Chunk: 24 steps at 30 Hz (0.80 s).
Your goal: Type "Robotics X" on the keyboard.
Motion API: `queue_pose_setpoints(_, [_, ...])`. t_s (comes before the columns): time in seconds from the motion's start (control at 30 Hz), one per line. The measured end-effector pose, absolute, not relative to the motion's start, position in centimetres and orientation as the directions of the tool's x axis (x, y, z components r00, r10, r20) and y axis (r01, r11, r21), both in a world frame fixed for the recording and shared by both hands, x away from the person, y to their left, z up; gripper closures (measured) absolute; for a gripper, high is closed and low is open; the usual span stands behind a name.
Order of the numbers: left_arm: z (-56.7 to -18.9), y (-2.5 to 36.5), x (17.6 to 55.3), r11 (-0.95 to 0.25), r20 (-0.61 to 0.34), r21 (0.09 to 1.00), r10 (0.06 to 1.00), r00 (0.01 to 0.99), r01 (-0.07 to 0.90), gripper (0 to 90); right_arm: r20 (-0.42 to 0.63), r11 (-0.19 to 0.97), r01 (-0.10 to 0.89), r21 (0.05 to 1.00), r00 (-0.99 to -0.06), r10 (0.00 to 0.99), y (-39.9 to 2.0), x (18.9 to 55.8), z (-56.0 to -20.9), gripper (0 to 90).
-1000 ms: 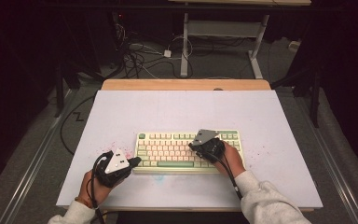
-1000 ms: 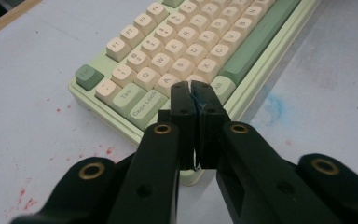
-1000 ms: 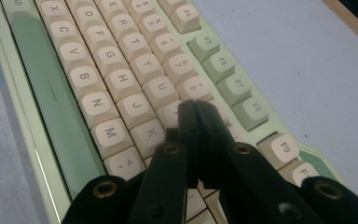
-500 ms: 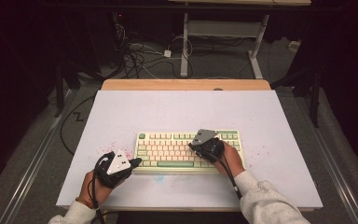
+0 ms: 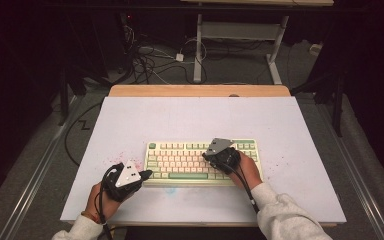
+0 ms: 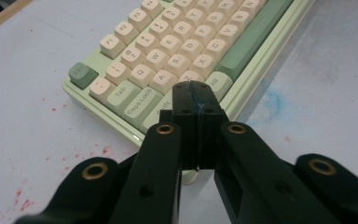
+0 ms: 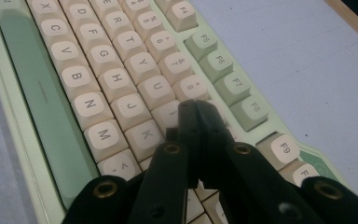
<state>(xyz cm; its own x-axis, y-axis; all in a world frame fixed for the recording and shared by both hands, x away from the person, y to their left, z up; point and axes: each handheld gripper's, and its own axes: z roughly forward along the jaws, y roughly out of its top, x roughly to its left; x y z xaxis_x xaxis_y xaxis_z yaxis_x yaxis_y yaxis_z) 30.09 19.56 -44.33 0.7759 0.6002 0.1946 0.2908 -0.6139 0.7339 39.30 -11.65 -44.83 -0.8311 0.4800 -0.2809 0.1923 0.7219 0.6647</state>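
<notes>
keyboard (image 5: pixel 202 161): flat on the white table (image 5: pixel 190 115), near its front edge | right gripper (image 7: pixel 196 109): jaws together, empty, tip over the keys around I and K | left gripper (image 6: pixel 196 91): jaws together, empty, over the Shift corner | risk: blunt closed tip may catch two keys at once; a hard jab could skid the keyboard

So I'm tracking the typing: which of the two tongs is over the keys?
The right tongs, shut, above the keyboard near its right-hand keys. The left tongs, shut, sit at its lower-left corner.
</notes>
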Motion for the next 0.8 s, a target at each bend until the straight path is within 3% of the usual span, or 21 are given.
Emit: queue_pose_setpoints(0.8, [-44.51,19.39,30.24,-0.620,0.188,0.727,0.593,0.783,0.295,87.4,-0.266,0.742,0.210,0.636,-0.843,0.467,-11.37,39.49,-44.84,89.9])
